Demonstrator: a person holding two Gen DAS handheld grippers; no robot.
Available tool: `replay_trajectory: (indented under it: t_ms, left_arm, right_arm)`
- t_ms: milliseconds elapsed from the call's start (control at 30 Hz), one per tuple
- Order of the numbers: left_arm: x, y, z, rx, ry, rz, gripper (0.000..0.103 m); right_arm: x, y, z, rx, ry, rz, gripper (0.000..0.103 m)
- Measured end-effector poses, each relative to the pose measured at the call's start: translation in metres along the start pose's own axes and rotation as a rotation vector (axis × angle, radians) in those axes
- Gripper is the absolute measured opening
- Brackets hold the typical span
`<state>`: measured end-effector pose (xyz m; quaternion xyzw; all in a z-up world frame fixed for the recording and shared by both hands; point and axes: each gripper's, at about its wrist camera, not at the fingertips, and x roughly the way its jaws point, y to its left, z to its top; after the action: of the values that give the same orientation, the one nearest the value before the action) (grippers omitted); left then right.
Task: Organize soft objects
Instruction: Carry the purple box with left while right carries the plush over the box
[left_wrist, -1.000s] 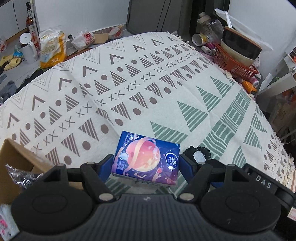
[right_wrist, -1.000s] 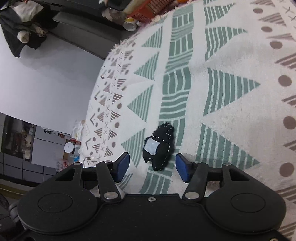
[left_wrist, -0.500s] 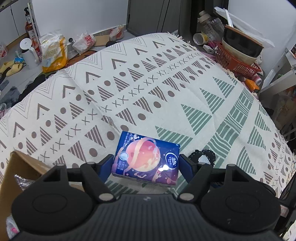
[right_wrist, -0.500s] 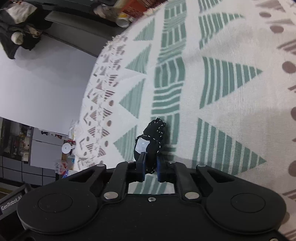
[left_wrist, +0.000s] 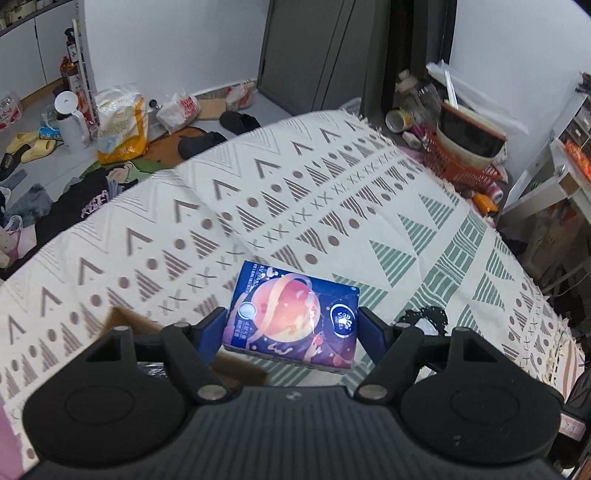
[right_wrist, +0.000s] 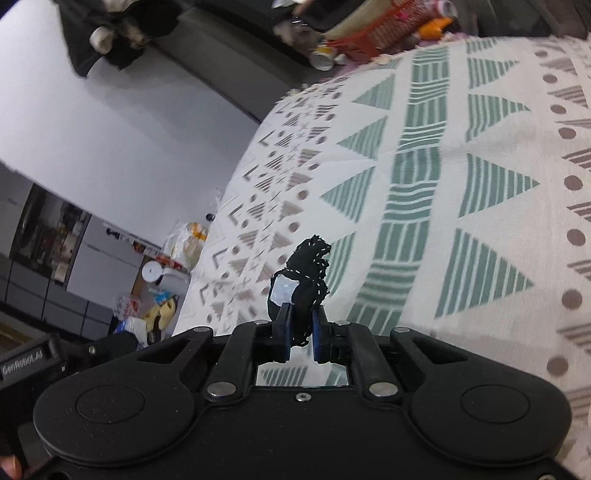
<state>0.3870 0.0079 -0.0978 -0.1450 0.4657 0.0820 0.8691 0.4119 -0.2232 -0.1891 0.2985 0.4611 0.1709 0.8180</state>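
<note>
My left gripper (left_wrist: 291, 328) is shut on a blue tissue pack (left_wrist: 293, 315) printed with a pink planet, and holds it above the patterned cloth (left_wrist: 258, 206) and the corner of a cardboard box (left_wrist: 236, 365). My right gripper (right_wrist: 301, 332) is shut on a small black fabric pouch (right_wrist: 308, 269) with white stitching and a clear window, lifted off the cloth (right_wrist: 443, 221). The same pouch shows at the right of the left wrist view (left_wrist: 424, 319).
The cardboard box sits at the near left edge of the cloth. An orange basket (left_wrist: 458, 166) with bowls stands past the far right edge. Bags, slippers and a white kettle (left_wrist: 72, 125) lie on the floor at the far left.
My right gripper shut on the black pouch and lifted it off the cloth. My left gripper rose with the tissue pack and moved over the box corner.
</note>
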Motion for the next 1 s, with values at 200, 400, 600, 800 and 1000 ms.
replay_trajectory:
  t_ms: [200,400,600,800,1000]
  left_arm:
    - [-0.03,0.035,-0.004,-0.019,-0.019,0.004,0.074]
    - [-0.056,0.069,-0.009,-0.026,-0.027,0.001,0.074]
    - [-0.065,0.096,-0.017,-0.042,-0.021,-0.002,0.074]
    - [-0.06,0.121,-0.032,-0.074,0.002,-0.007,0.074]
    - [-0.054,0.142,-0.043,-0.089,0.014,-0.001,0.074]
  right_arm:
    - [-0.017,0.039,-0.018,-0.079,0.002,0.016,0.011]
    - [-0.033,0.076,-0.034,-0.155,-0.012,0.046,0.011]
    - [-0.034,0.112,-0.059,-0.252,0.018,0.074,0.011]
    - [-0.024,0.135,-0.083,-0.331,0.069,0.065,0.011]
    - [-0.023,0.148,-0.099,-0.389,0.095,0.05,0.011]
